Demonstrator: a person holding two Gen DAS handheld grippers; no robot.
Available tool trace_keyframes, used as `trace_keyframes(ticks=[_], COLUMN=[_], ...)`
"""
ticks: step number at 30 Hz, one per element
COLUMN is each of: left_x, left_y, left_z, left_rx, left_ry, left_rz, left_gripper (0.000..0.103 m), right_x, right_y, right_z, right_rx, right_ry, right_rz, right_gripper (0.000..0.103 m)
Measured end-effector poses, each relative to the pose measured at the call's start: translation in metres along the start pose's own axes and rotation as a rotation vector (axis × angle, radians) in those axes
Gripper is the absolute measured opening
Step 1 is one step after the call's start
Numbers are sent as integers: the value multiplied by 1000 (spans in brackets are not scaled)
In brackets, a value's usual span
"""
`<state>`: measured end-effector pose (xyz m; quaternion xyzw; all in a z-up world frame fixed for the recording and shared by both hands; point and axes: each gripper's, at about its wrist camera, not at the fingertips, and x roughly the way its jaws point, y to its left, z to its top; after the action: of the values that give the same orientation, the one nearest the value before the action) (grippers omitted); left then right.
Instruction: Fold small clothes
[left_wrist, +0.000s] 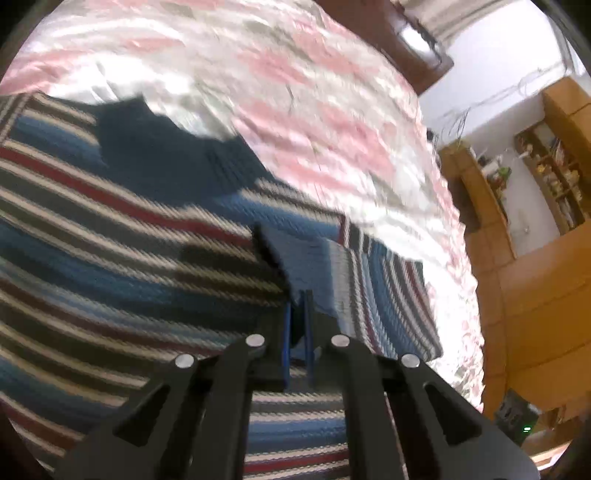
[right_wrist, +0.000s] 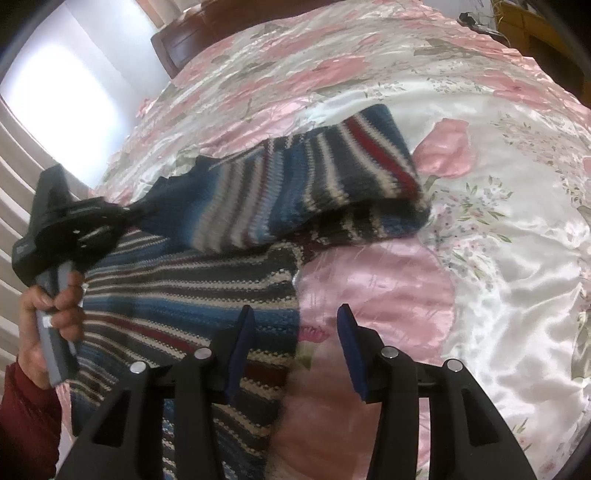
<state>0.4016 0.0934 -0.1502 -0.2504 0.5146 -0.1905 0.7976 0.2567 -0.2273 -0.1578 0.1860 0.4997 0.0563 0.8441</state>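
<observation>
A striped knit sweater (right_wrist: 192, 295) in blue, white, dark grey and red lies on a pink floral satin bedspread (right_wrist: 480, 240). One sleeve (right_wrist: 314, 177) is lifted and stretched across above the body. Its navy end sits in my left gripper (right_wrist: 127, 213), held by a person's hand (right_wrist: 55, 306) at the left. In the left wrist view, the left gripper (left_wrist: 297, 299) is shut on a fold of the sweater (left_wrist: 110, 240), and a navy ribbed part (left_wrist: 159, 158) lies beyond. My right gripper (right_wrist: 295, 332) hovers open over the sweater's right edge, nothing between its fingers.
A dark wooden headboard (right_wrist: 184, 40) stands at the far end of the bed, with a bright window (right_wrist: 62, 92) at its left. Wooden shelving (left_wrist: 535, 177) stands beside the bed. The bedspread stretches bare to the right of the sweater. A red sleeve (right_wrist: 26, 413) covers the person's arm.
</observation>
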Motion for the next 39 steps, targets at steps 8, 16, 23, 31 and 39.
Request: trace_keyframes(ticks=[8,16,23,31,39], left_x=[-60,-52,-31,-40,-61], left_y=[49,104,121,136,93], left_z=[44,54,45,44,45], left_rx=[8,11,28,-2,54], left_ry=[-132,-73,-49,-40,-89], left_rz=[128,243,318,353,284], left_gripper=[4,4,6,17,28], right_x=[7,34,76,71,37], right_y=[9,3,-20,-7,44], right_z=[8,52,75,63,79], right_rx=[1,134,218,117,-11], right_ry=[-5,10,147,156,54], right_rz=[16,29,12,-85,-61], right_gripper=[49,72,40,42,47])
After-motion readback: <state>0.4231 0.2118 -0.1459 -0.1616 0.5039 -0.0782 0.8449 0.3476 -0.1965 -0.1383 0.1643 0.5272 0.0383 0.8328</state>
